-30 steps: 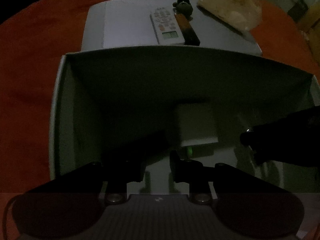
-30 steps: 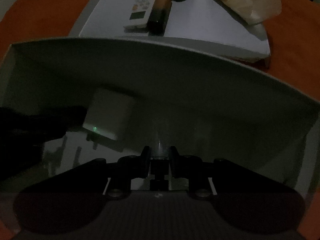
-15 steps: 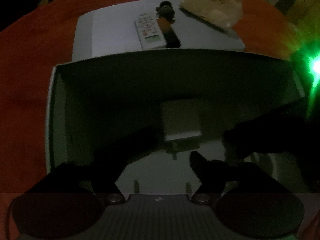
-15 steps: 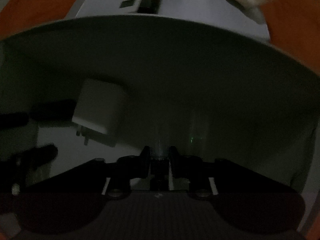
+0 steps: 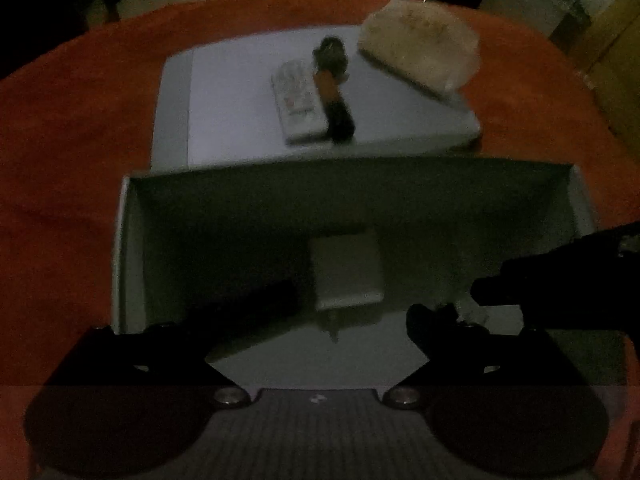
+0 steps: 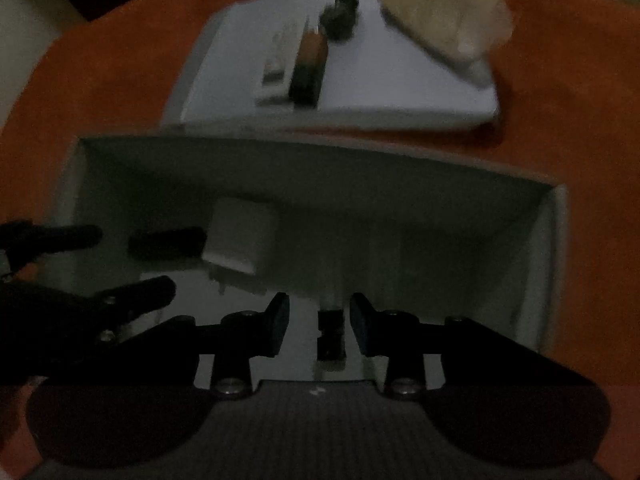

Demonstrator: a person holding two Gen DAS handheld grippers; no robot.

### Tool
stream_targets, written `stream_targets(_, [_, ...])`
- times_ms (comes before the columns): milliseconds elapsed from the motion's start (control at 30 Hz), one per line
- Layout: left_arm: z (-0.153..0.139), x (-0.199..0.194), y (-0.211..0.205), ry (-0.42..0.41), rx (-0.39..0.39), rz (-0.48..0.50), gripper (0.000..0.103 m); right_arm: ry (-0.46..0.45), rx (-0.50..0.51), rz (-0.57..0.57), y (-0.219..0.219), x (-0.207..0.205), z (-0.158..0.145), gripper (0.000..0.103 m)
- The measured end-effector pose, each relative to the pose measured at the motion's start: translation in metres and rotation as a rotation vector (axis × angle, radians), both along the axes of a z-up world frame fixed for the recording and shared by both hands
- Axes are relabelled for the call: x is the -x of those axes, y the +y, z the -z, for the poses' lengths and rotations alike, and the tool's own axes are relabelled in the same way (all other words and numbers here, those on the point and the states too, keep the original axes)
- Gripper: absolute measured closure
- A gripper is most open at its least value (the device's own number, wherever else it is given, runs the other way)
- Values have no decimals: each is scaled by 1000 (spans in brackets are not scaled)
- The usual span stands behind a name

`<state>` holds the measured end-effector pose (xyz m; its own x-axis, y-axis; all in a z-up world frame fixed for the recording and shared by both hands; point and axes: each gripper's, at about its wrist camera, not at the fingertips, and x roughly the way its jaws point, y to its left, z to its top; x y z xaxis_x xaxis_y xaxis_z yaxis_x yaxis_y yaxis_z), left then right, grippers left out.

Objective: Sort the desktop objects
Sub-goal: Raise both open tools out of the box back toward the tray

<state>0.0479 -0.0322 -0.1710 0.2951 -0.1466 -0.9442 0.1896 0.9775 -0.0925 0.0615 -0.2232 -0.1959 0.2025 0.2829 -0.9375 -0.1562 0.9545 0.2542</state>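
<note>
Hovering over the white box [image 5: 128,248], your left hand-held gripper [image 5: 352,312] has just spread wide, empty; the white charger [image 5: 346,270] lies inside at 12 o'clock; your right hand-held gripper [image 6: 319,322] has parted, gripping nothing.

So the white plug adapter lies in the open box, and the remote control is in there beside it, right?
Not quite. The white plug adapter does lie in the open box, but the remote control lies outside it, on the flat white board behind the box. The left wrist view shows this.
</note>
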Motion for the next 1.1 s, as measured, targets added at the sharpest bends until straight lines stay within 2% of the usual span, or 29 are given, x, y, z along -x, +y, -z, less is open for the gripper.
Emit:
stream_targets(300, [-38,-21,-6,-82,67,-19,4,-93,-18,64,-23,-24,-46,66])
stream_targets(567, [-55,-63,1,-129,57,-41,4,-167,-24,75,-37,-57,-78,66])
stream_targets(833, [-36,-102,19,-96,62,-98,4,-157,-34,37,-26,-92,-68,66])
stream_targets(967, [-21,-128,25,-66,114,-133,4,-126,-54,16,-13,-115,-55,66])
stream_targets(1100, [-10,-159,24,-65,85,-163,5,-112,-50,-9,3,-140,-41,66])
